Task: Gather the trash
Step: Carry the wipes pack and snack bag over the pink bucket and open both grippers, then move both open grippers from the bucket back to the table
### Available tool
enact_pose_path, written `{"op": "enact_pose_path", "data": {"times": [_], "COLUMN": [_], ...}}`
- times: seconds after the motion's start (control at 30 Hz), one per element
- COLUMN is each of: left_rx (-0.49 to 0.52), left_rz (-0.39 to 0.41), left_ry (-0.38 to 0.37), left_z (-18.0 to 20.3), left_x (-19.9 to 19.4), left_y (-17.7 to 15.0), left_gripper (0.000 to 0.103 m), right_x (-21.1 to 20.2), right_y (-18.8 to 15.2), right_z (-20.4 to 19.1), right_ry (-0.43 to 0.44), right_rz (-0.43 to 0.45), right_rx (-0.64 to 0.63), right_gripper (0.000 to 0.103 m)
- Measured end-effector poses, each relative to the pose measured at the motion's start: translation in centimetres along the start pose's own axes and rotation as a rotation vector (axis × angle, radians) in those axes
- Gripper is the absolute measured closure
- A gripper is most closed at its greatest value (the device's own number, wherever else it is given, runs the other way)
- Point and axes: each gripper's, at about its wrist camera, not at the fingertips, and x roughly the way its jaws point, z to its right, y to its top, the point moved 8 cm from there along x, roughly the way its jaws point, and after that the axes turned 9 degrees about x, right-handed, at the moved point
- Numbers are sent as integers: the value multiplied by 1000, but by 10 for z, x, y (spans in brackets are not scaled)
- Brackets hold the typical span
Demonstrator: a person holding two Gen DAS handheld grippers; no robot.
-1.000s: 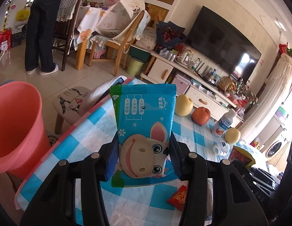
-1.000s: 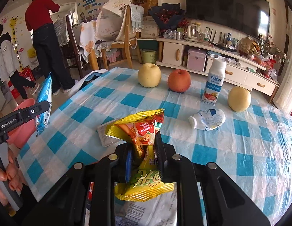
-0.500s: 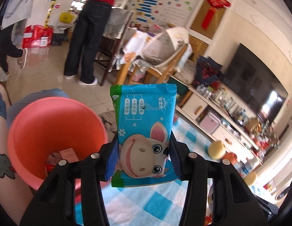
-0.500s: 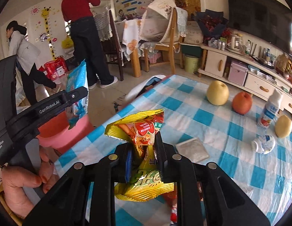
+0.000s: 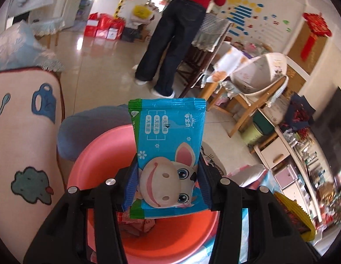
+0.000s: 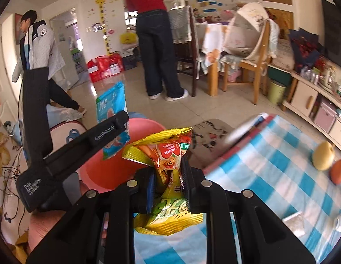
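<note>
Trash packets, blue in the left claw and yellow in the right claw, stayed clamped as both swung from the bench to over the pink bin, ready to drop.

Checked table beside a tiled floor

The table, under a blue-and-white checked cloth, carries a yellow pear with a red apple just beside it, and a flat silvery packet nearer its front edge. The glossy tiled floor bears a pink bucket close to the table's corner, a small green bin and wooden chairs.
</note>
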Motion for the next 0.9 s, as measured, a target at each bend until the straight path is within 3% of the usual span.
{"op": "enact_pose_path", "data": {"times": [0.2, 0.33, 0.43, 0.47, 0.53, 0.67, 0.77, 0.87, 0.9], "left_rx": [-65, -87, -80, -71, -65, -72, -41, 22, 40], "left_rz": [-37, -45, -29, -23, -14, 11, 20, 26, 28], "left_ry": [10, 19, 35, 50, 62, 63, 57, 48, 41], "left_z": [-24, -30, -29, -29, -28, -29, -21, -6, 0], "left_x": [12, 17, 15, 15, 14, 10, 9, 10, 10], "left_y": [-2, -1, 0, 1, 2, 4, 4, 1, 0], "left_gripper": [53, 50, 39, 28, 21, 20, 19, 17, 17], "right_x": [38, 61, 76, 81, 87, 92, 84, 70, 64], "right_y": [9, 9, 7, 5, 1, -3, -5, -6, -7], "right_z": [-28, -43, -51, -53, -53, -47, -39, -26, -21], "right_ry": [107, 133, 142, 140, 138, 141, 121, 74, 65], "right_rz": [-51, -81, -104, -111, -121, -119, -86, -37, -24], "right_rx": [36, 39, 36, 34, 39, 85, 107, 132, 139], "right_gripper": [80, 80, 80, 78, 77, 40, 37, 20, 19]}}
